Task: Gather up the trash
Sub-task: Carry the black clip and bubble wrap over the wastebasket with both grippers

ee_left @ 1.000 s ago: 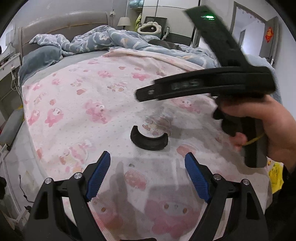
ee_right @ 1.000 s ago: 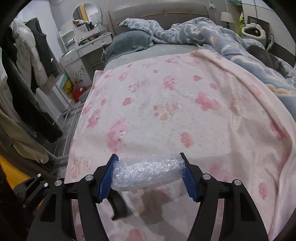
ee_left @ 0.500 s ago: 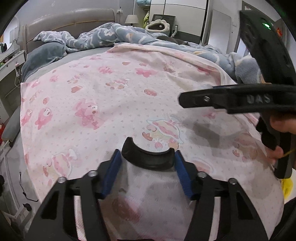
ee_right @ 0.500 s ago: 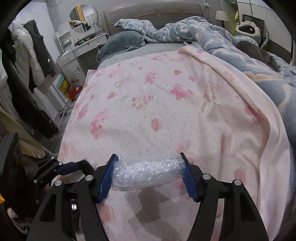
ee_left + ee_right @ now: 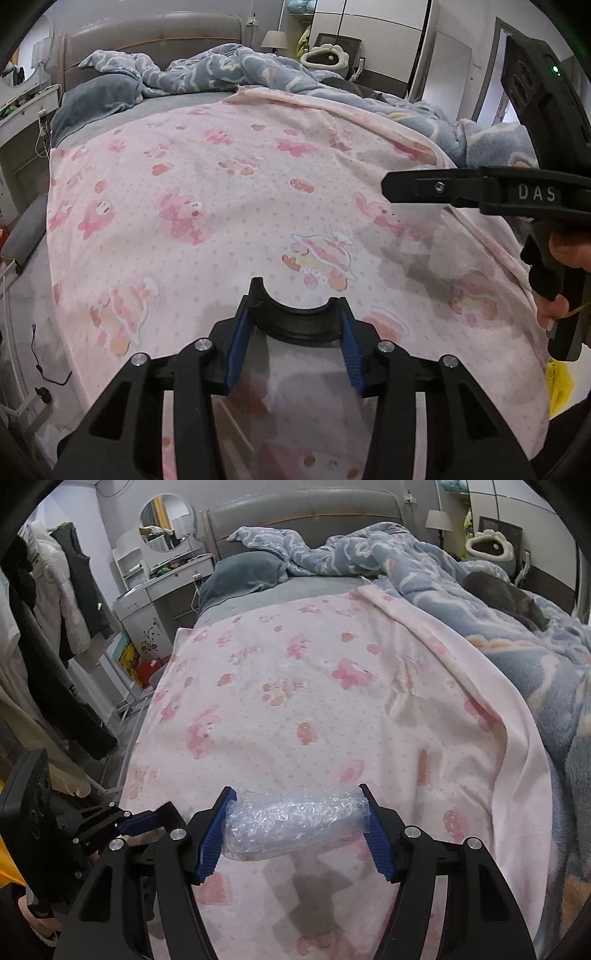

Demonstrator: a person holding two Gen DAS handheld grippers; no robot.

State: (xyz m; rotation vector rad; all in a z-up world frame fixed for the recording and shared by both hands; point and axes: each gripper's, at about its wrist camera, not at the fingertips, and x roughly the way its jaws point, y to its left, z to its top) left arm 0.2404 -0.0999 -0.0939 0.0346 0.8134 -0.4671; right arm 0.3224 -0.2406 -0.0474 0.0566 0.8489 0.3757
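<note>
Now the left tongs (image 5: 295, 334) are closing on a black curved piece (image 5: 295, 317) lying crosswise between their pads just over the bed (image 5: 229, 177), while the right tongs (image 5: 297, 832) grip a bubble-wrap roll (image 5: 295, 825) end to end, also crosswise.

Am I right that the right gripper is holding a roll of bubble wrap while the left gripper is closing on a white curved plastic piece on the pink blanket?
Not quite: the curved plastic piece between the left gripper pads is black, not white, as the left wrist view shows. The rest stands.
</note>
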